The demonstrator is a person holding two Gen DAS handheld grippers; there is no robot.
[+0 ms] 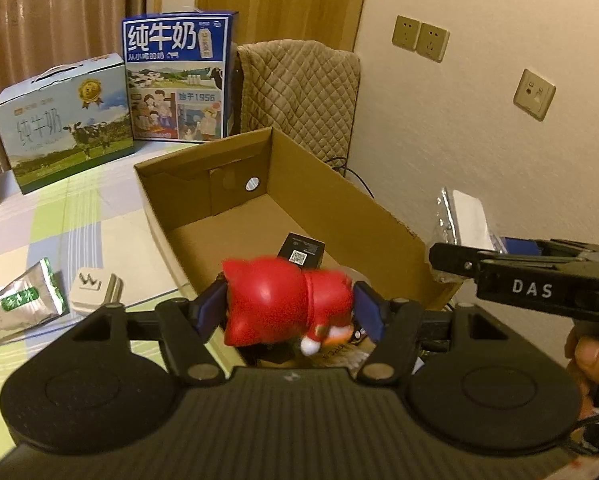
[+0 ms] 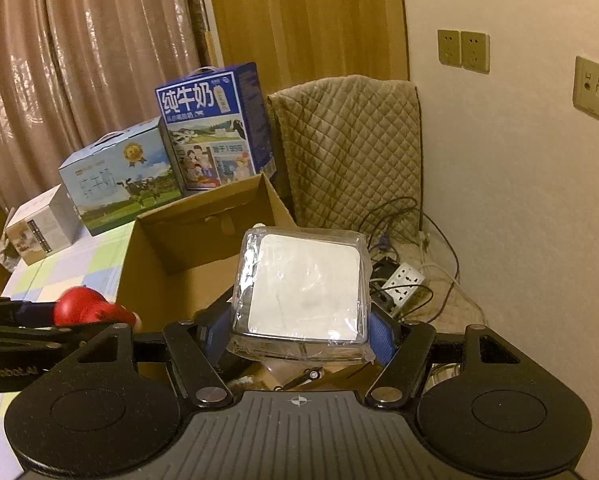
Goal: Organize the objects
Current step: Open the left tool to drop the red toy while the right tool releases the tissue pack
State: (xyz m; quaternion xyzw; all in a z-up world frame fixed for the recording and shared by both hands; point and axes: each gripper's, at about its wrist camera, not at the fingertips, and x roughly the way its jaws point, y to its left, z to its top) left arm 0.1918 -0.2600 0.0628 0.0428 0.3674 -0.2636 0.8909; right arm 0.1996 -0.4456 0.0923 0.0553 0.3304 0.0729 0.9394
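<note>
While both loads hung over it, the open brown cardboard box [image 1: 283, 208] stood on the checked pastel table [image 1: 59, 216], with a small black carton bearing a QR label [image 1: 302, 251] already lying on its floor. Above the box's near right corner, the right gripper [image 2: 301, 326] had its blue-padded fingers [image 2: 381, 338] closed on a square white item sealed in clear plastic wrap [image 2: 303, 286], pinched only at its near edge so that most of it stuck out forward. The left gripper [image 1: 289, 306] was closed on a glossy red figurine [image 1: 277, 300] over the box's near end. On the table to the left lay a white plug adapter [image 1: 93, 289] and a green-and-silver foil packet [image 1: 17, 306], both outside the box.

The slick wrap looked likely to slide between the pads, tipping the white item out past the box wall. The rounded figurine could roll in its grip, and the two grippers, close together, risked knocking each other.
</note>
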